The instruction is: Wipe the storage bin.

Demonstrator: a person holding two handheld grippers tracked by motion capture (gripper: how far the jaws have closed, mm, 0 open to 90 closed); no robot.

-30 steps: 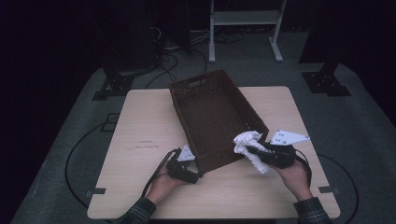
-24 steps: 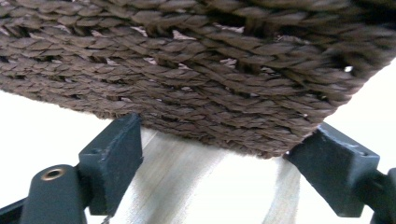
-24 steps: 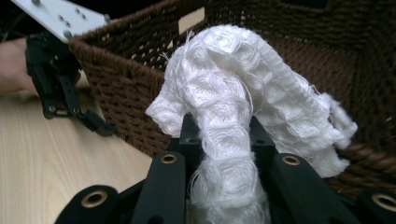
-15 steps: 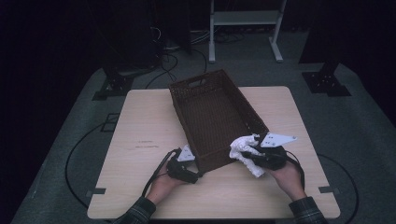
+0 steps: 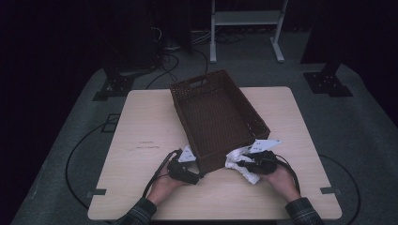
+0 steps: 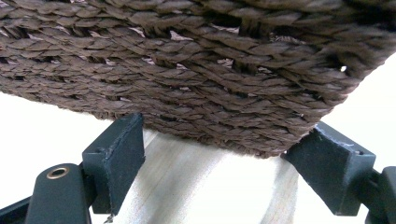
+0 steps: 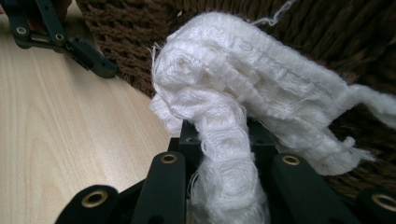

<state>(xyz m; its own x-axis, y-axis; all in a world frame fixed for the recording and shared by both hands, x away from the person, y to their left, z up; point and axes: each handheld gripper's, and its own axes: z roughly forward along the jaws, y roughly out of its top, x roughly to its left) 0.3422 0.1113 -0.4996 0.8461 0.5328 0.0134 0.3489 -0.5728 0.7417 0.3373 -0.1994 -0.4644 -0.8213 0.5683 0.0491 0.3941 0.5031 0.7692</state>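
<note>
Presently, the person stood at the near edge of the tabletop (image 5: 141, 117) with one gripper in each hand. A brown woven basket (image 5: 216, 112) lay on it at an angle, its near corner pointing toward the person.

Right gripper (image 5: 241, 165): its fingers were clenched on a white cloth (image 5: 240, 161). In the right gripper view, the cloth (image 7: 243, 93) rose from between the two black fingers (image 7: 187, 140) as a bunched, fraying roll and folded over to the right, lying against the basket's woven outer wall (image 7: 327, 32). In the high view, the cloth sat just outside the basket's near right wall, close above the tabletop, with the person's right hand (image 5: 279, 178) behind the gripper.

Left gripper (image 5: 199, 177): its fingers were released, spread wide on either side of the basket's near corner. In the left gripper view, the two black fingers (image 6: 116, 154) stood at the lower edge of the woven wall (image 6: 187, 70), one on each side, with bare wood visible between them. Whether the finger pads actually touched the weave could not be told. The left hand (image 5: 164, 185) rested low behind that gripper, and a cable (image 5: 157, 171) trailed from it across the tabletop.
</note>
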